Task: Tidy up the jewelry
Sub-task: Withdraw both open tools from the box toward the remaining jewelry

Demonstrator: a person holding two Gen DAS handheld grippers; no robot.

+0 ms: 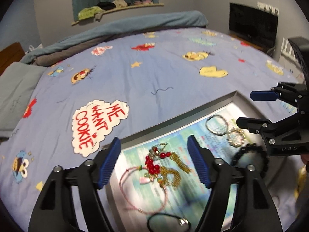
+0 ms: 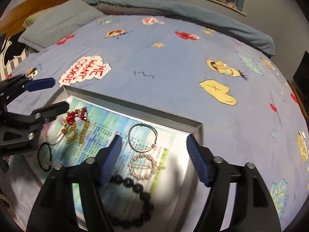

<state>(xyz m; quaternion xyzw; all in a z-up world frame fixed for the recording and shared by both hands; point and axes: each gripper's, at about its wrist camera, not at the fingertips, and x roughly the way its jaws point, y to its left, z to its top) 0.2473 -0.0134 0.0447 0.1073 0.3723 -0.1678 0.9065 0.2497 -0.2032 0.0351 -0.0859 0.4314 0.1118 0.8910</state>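
Two spread hand-held grippers, left [image 1: 154, 161] above red-bead ornament [image 1: 154, 163], right [image 2: 154, 160] above rhinestone ring [image 2: 143, 167]

Right tool [image 2: 154, 158] gapes above the tray [image 2: 135, 104], over pearl ring [image 2: 143, 167], silver bangle [image 2: 142, 137] and black beads [image 2: 135, 199].

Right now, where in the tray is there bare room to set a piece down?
The tray has bare paper between the red-bead tassel and the silver bangle, along the back wall. Its right end beside the pearl ring is also free. Crowded: the left end, with tassel, pink cord and black band, and the front, with the black beads.
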